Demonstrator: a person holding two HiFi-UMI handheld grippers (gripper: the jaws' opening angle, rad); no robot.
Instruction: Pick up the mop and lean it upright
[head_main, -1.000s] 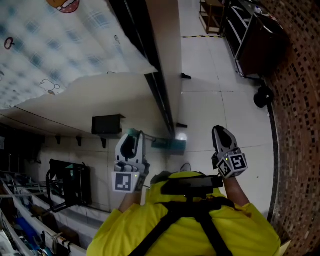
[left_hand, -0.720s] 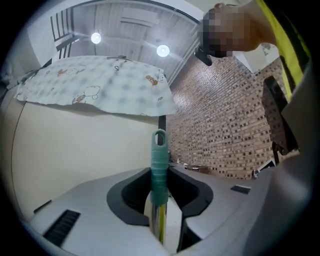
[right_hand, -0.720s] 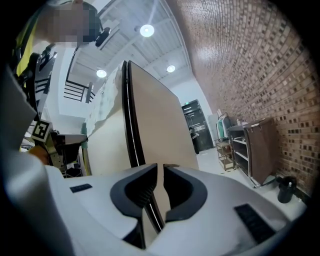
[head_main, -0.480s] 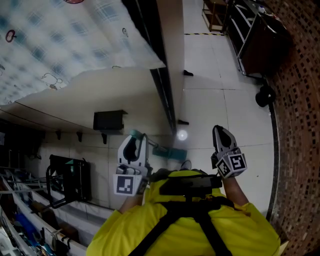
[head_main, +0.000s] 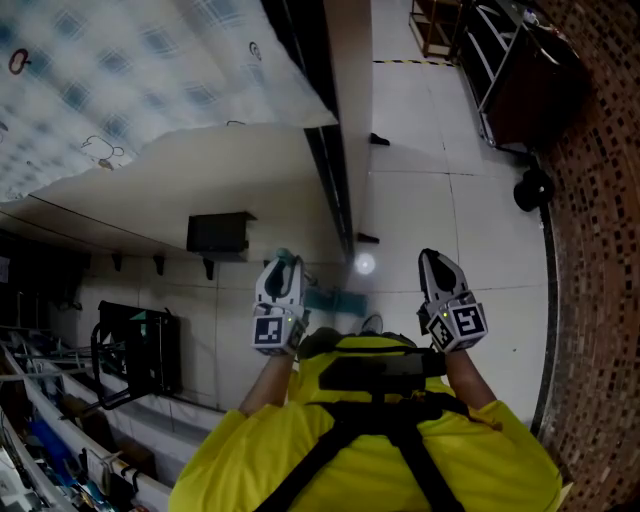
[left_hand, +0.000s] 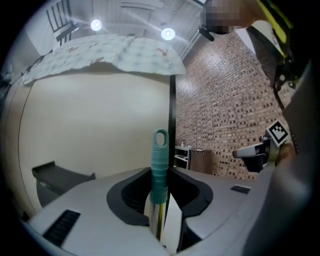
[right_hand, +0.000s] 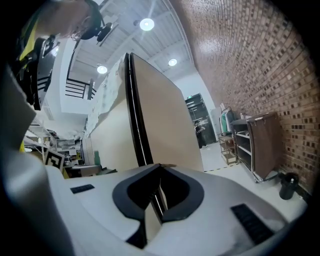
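Mop handle stands upright in your left claw, which pinches narrow on the steel shaft just under the teal grip, with the beige wall panel ahead. Your right claw is closed on nothing. With one hold so near the top, the lower end may swing, or skid on the tiled floor once released

Teal mop grip, brown brick wall (pale-speckled), blue-checked cloth
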